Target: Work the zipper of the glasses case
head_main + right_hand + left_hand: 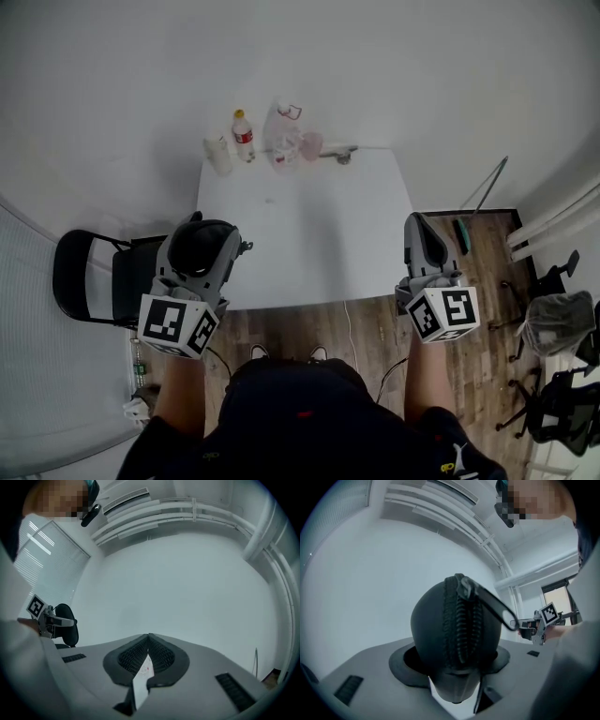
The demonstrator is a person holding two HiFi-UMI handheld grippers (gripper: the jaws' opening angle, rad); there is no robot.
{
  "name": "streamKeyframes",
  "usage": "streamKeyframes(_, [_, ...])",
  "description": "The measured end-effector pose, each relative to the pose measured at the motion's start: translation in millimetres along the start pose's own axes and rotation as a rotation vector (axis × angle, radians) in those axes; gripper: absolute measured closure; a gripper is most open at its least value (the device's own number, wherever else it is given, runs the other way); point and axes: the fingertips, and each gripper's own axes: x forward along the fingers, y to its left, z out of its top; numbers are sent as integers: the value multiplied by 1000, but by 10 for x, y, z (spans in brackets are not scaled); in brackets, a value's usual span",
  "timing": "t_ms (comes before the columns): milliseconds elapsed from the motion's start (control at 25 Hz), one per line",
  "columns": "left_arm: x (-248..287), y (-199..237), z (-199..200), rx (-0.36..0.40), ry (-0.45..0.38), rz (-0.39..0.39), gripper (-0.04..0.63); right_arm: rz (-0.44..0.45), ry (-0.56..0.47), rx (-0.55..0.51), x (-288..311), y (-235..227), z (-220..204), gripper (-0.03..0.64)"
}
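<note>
Black rounded zip-up glasses case [436, 625] sits gripped in your wide-set left tongs [202, 244], its looped zipper pull [499, 609] slanting toward your right tongs [422, 239], which are closed, empty and well apart.

The right claw [149, 640] has its jaws pressed together, the ribbed dark pads [133, 657] meeting at the tips with nothing between them. Beyond them is a plain white wall, with long white fittings [154, 515] running high across it. At the left edge the left claw [69, 621] shows small, its marker cube [36, 606] uppermost, in front of a black chair [70, 637], with window blinds [42, 550] above.
</note>
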Motion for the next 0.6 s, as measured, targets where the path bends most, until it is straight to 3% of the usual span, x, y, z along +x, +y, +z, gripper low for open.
streamKeyframes(600, [48,219,-87,-1,3,-40,325,-1,11,-53,173,255,65,597])
